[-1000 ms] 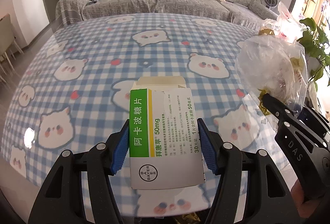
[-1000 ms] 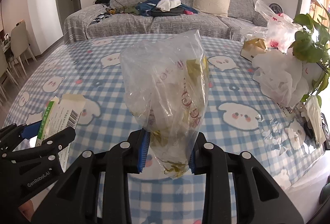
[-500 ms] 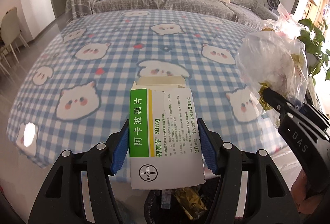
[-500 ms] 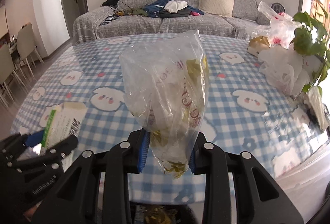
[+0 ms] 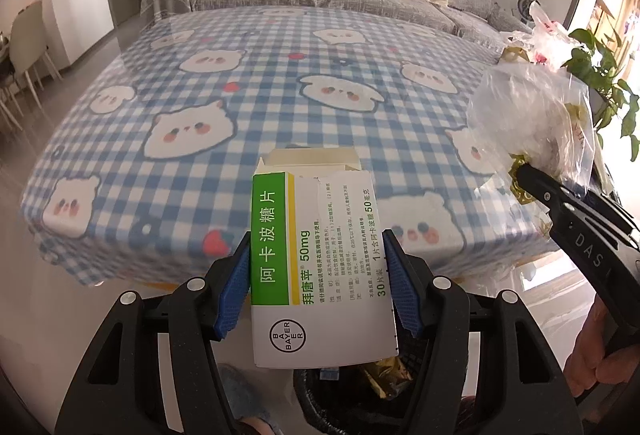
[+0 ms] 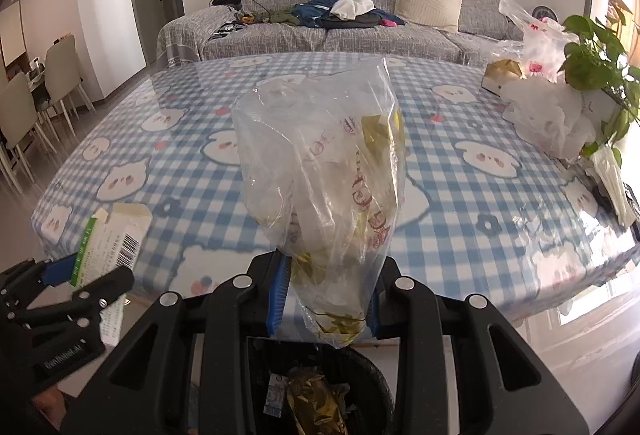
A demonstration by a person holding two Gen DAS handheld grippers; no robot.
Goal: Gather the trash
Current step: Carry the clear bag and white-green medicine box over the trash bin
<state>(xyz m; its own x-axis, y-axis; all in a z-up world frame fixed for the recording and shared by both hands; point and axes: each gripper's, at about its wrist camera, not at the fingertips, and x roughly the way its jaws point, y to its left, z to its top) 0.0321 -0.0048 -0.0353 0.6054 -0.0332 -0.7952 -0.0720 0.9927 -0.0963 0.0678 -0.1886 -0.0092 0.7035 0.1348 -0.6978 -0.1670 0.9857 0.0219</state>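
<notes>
The right gripper (image 6: 326,295) pinches a clear bag (image 6: 324,171) of wrappers between its blue pads (image 6: 279,293), above a black bin (image 6: 362,367) holding gold foil. At lower left the left gripper (image 6: 86,277) grips a white-and-green box (image 6: 114,231). Beyond lies the checked table (image 6: 192,171), with white bags (image 6: 548,115) and a plant (image 6: 596,63) at right.
</notes>
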